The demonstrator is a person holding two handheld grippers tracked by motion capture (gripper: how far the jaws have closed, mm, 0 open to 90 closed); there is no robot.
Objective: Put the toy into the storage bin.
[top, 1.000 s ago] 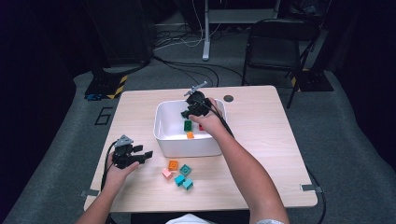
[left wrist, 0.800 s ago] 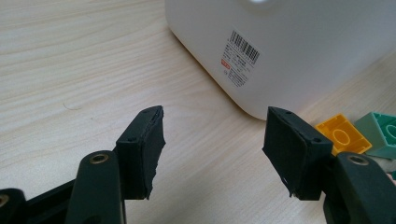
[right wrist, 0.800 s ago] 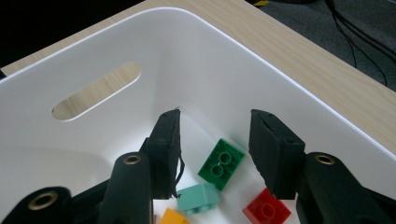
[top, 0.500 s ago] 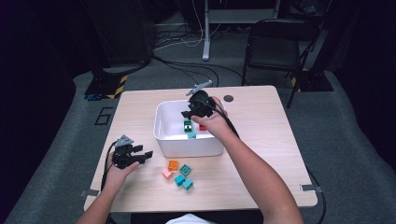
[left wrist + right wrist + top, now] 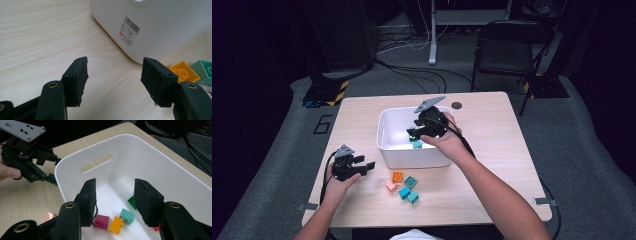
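Wooden table [image 5: 492, 150] carries a white bin [image 5: 384, 135] near its far edge, where the right gripper [image 5: 115, 195] hangs empty, jaws parted, over 5 blocks [image 5: 127, 216] on its floor, while the left gripper [image 5: 113, 75], wide and empty, faces the bin's barcode label [image 5: 128, 31] near the front-left corner.

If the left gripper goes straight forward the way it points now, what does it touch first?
Most likely the white bin: its rounded corner stands right ahead of the open left gripper, with bare table between them. The orange block lies off to the side, past one jaw. Depth is hard to judge.
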